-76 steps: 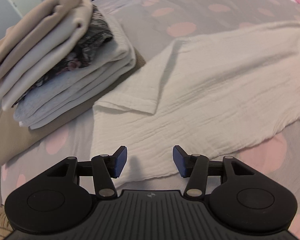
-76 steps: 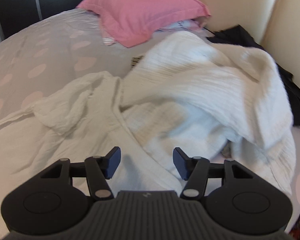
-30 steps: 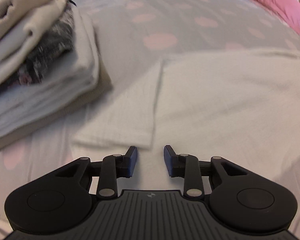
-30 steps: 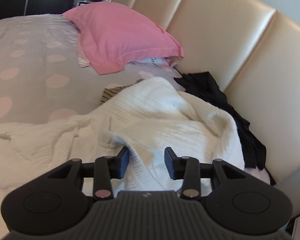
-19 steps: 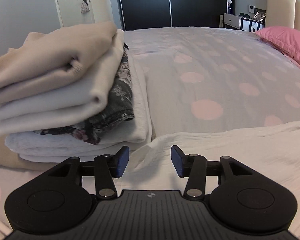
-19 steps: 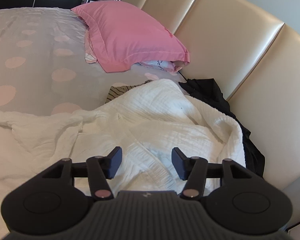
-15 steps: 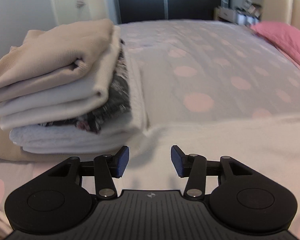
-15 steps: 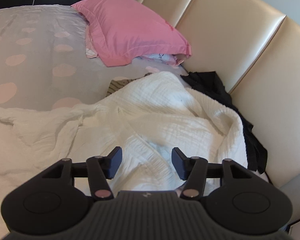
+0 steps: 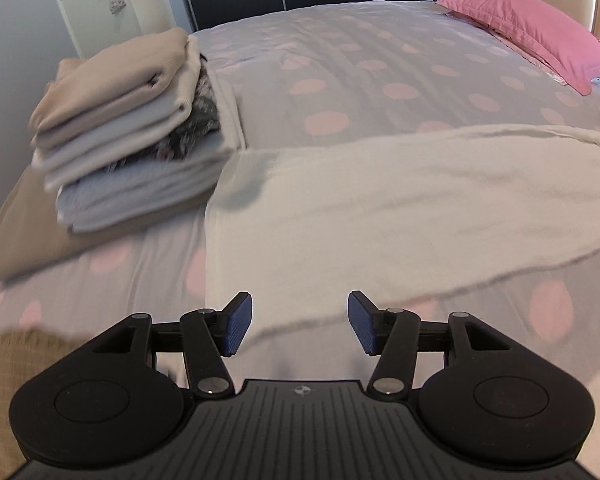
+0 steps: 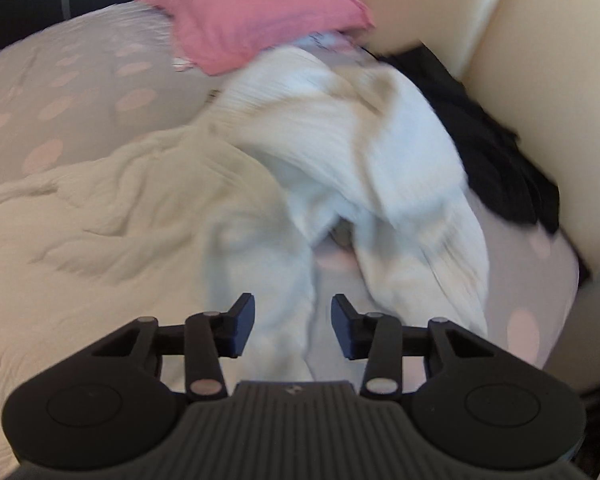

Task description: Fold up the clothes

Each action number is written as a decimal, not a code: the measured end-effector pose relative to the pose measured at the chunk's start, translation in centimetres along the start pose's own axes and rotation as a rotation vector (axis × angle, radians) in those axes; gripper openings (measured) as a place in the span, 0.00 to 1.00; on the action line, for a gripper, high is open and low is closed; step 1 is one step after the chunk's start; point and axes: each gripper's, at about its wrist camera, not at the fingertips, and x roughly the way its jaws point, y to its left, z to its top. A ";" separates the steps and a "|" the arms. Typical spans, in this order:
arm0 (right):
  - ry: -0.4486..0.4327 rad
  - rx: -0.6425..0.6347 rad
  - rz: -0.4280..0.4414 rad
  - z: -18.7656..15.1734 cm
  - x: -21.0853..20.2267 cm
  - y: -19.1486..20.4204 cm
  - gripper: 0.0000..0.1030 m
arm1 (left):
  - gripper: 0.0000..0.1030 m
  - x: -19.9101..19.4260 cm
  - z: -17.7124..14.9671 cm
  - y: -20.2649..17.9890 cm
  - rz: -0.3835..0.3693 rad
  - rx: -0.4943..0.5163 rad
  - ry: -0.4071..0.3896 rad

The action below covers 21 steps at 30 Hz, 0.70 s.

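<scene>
The left gripper [image 9: 300, 326] has lifted off the crinkled white cotton garment [image 9: 400, 216] spread on the bed, jaws opening, empty; the right gripper [image 10: 293, 326] is closing over its bunched end, seemingly ungripped, so that end needs straightening

A white garment [image 9: 400, 208] lies on the grey, pink-dotted bed [image 9: 340, 80], with a pink pillow [image 9: 532, 28] and a beige, grey and floral folded stack [image 9: 132, 128].

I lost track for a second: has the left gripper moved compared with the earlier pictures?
Yes. The left gripper has pulled back from the stack of folded clothes, which now sits farther off, with more of the white cloth showing. Its jaws are opening, empty.
</scene>
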 end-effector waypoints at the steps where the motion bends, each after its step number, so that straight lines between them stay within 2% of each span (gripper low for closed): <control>1: 0.020 0.042 0.006 -0.5 0.3 -1.1 0.39 | 0.50 -0.4 -0.7 0.0 -0.004 -0.010 0.006; 7: 0.116 0.191 0.041 -2.2 2.4 -3.9 0.40 | 0.57 -2.3 -5.0 0.0 -0.067 -0.050 0.057; 11: 0.128 0.155 0.026 -2.4 2.3 -3.0 0.42 | 0.61 -3.1 -7.7 -0.7 -0.104 -0.024 0.092; 15: 0.119 0.108 0.031 -2.5 1.9 -1.7 0.46 | 0.63 -3.0 -10.3 -1.1 -0.126 -0.019 0.172; 19: 0.111 0.061 0.017 -2.4 1.6 -0.6 0.50 | 0.63 -2.1 -11.4 -1.2 -0.110 -0.008 0.216; 21: 0.113 0.053 0.007 -2.3 1.6 -0.4 0.51 | 0.62 -1.3 -11.8 -1.5 -0.134 -0.012 0.256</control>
